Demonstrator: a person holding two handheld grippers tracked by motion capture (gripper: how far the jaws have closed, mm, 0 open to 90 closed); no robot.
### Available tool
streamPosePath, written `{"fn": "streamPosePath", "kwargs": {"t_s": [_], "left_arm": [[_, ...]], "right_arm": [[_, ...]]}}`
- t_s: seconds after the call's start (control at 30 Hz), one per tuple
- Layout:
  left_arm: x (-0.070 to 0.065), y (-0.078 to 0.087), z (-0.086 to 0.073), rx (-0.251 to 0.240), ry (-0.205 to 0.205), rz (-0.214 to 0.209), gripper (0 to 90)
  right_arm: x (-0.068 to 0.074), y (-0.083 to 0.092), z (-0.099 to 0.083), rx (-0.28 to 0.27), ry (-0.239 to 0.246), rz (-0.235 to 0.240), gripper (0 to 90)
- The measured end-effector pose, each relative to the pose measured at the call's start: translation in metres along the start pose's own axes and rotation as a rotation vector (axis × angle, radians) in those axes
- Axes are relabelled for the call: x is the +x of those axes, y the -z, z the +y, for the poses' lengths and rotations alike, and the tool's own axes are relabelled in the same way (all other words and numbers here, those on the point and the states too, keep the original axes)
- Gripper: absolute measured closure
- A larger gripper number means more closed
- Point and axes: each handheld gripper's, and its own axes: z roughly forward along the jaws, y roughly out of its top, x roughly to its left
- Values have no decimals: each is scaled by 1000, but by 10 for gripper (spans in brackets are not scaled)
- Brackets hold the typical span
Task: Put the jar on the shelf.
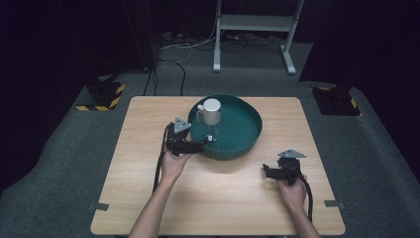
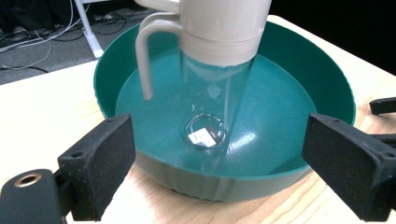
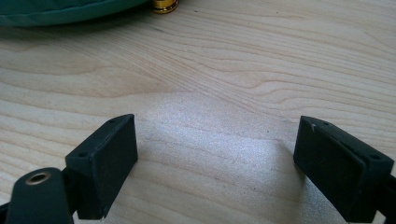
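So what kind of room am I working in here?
Probably a lab or recording studio: a lone wooden table on grey carpet, loose cables on the floor, hazard-striped stand feet and dark surroundings.

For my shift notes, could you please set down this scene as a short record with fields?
Surface: light wooden table
Container: round green basin at the far middle of the table
In the basin: clear glass jug standing upright, with a pale cap and a pale handle
Left hand-held gripper: jaws open, nothing between them, at the basin's near-left rim and pointed at the jug
Right hand-held gripper: jaws open, low over bare wood, apart from the basin
Contact with jug: none
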Motion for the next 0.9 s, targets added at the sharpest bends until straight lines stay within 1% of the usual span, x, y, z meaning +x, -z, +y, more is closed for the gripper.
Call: {"fn": "streamPosePath", "kwargs": {"t_s": [0.3, 0.9], "left_arm": [[3, 11, -6, -4, 19, 7, 105], [4, 27, -18, -4, 25, 14, 106]], "right_arm": [[0, 0, 0, 0, 0, 0, 132], [0, 0, 0, 0, 0, 0, 132]]}}
